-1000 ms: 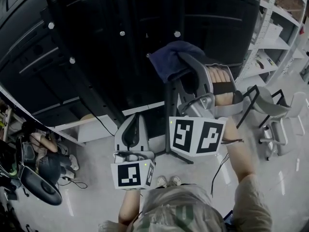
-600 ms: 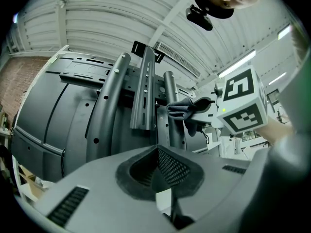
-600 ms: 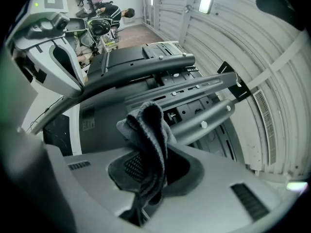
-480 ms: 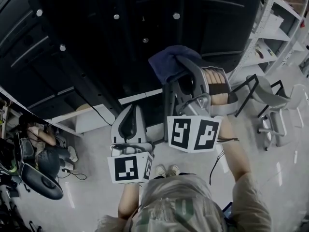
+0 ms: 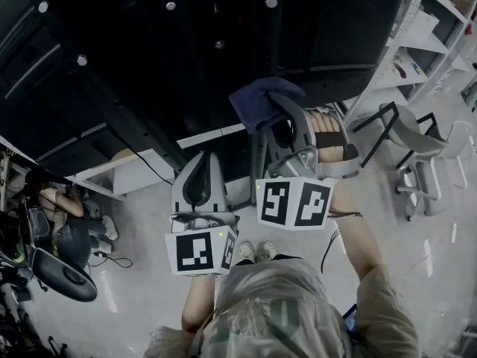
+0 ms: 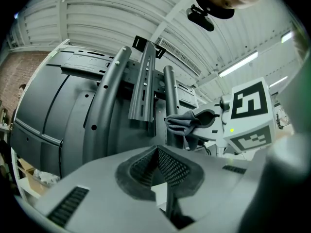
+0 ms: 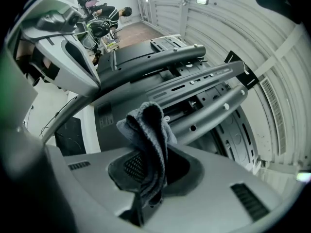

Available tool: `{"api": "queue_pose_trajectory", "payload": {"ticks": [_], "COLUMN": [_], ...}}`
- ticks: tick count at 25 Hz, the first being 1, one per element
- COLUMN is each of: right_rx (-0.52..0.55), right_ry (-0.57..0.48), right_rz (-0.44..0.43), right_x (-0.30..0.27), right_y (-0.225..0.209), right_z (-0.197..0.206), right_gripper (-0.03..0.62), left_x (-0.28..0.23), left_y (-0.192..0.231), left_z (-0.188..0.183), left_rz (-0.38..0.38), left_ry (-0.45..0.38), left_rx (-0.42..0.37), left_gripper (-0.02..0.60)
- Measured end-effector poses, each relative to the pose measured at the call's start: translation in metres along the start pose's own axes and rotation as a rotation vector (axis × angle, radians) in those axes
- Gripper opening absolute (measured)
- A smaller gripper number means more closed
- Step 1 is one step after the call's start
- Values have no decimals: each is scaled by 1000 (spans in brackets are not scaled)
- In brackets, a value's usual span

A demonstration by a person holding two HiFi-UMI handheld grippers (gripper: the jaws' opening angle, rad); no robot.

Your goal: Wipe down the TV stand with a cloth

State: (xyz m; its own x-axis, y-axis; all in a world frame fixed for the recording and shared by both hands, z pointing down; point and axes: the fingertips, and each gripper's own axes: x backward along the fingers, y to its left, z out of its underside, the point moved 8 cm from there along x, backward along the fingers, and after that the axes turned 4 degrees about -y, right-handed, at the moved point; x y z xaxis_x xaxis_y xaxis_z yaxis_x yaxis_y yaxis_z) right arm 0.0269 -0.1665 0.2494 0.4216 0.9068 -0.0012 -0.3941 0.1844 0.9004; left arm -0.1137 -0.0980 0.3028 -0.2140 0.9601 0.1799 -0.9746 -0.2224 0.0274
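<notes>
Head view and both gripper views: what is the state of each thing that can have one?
Left claw: shut, empty.
Right claw: shut on the cloth.
Cloth: bunched, sticking out past the claw.
TV stand: upright; contact with the cloth unclear.

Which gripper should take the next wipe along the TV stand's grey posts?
Right. The right gripper is shut on the cloth, held up beside the stand's posts; the left gripper is shut, empty and lower.
</notes>
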Motion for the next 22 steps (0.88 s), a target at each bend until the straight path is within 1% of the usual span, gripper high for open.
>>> {"api": "queue_pose_trajectory", "payload": {"ticks": [5,12,22], "right_rx": [-38,-61,-80], "right_ry": [23,60,123], "right_rz": [-53,-122,-249], "right_x": [2,3,-1], "right_y": [17,44,98], "right_z": [10,26,52], "right_gripper": [57,57,57], "left_x": [1,3,6], "left_y": [-3,-5,3], "left_z": [8,21,38], "left_rz": [2,-5,-31], "left_ry": [23,57,96], "left_rx": [7,17,24], "left_gripper": [15,15,15]}}
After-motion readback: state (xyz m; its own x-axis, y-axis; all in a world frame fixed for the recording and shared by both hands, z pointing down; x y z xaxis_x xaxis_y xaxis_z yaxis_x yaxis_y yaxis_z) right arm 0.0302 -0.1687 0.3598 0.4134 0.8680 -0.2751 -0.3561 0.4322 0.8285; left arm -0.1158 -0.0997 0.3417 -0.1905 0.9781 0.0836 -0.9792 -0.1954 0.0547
